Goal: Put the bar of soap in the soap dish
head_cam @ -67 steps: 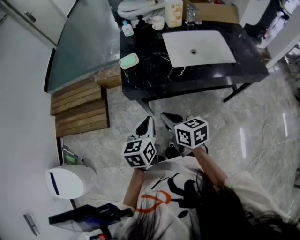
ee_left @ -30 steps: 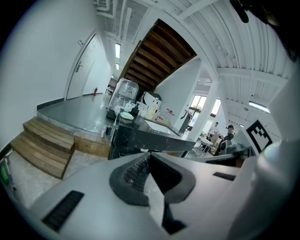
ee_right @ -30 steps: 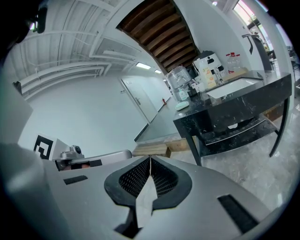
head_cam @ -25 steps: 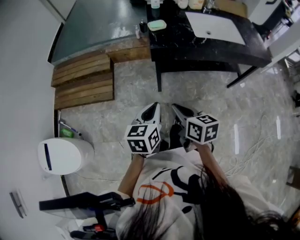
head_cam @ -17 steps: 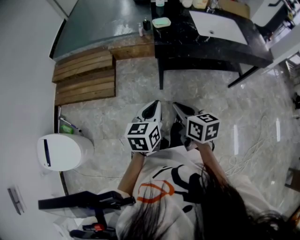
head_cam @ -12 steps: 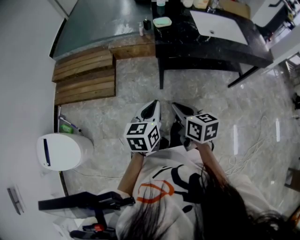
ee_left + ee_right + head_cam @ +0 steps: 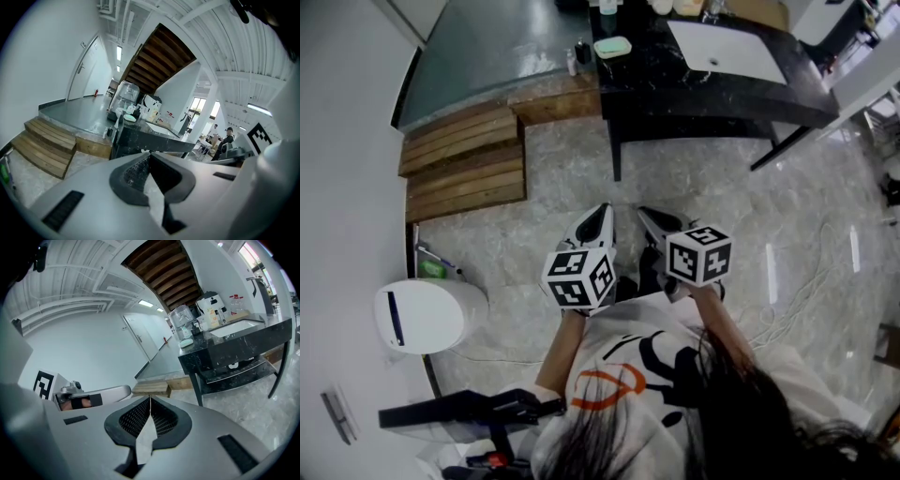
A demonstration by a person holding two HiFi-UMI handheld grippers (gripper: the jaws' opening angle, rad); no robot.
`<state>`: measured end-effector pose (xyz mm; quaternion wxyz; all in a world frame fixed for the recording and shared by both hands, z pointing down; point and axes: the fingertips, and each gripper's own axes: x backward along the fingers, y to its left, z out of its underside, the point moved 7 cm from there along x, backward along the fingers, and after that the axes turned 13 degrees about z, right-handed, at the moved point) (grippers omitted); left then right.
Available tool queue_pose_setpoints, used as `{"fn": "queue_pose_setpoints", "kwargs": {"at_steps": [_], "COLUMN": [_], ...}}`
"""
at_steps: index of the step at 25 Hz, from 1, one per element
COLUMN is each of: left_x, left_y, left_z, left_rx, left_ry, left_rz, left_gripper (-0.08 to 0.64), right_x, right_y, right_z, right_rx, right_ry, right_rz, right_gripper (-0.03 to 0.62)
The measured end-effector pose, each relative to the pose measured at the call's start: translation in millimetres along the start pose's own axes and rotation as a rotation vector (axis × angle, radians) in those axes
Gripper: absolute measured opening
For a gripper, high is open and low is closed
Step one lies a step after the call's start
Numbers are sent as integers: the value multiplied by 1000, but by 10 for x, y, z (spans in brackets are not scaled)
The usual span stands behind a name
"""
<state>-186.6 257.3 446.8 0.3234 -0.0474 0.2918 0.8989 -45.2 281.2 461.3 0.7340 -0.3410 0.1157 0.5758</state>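
A pale green soap dish (image 7: 612, 47) lies on the left end of the black marble counter (image 7: 656, 84), far ahead at the top of the head view; it also shows small as the dish (image 7: 130, 118) and the dish (image 7: 186, 342) in the gripper views. Whether a bar lies in it is too small to tell. My left gripper (image 7: 602, 212) and right gripper (image 7: 645, 215) hang side by side over the floor, close to my body and well short of the counter. The left gripper (image 7: 149, 157) is shut with nothing in it, and so is the right gripper (image 7: 150, 401).
A white sink (image 7: 724, 52) is set into the counter, with bottles (image 7: 581, 52) beside the dish. Wooden steps (image 7: 464, 164) lead to a grey platform on the left. A white bin (image 7: 427, 314) and a black stand (image 7: 459, 411) sit at lower left. Cables (image 7: 792, 305) trail across the floor.
The counter and dish now lie much farther away than 2.7 s ago. In the last second the view shifted only slightly. Both grippers have stayed shut, side by side.
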Motion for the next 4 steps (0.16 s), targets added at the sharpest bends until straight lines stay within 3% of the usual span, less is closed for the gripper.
{"fn": "queue_pose_setpoints", "kwargs": {"at_steps": [4], "left_x": [-45], "left_y": [39], "left_z": [-34], "left_rx": [5], "left_ry": [4], "left_rz": [0], "left_gripper": [2], "right_x": [-47], "right_y": [-23], "right_z": [-43], "right_rx": [0], "right_ry": [5], "right_rz": [5], "right_gripper": [17]}}
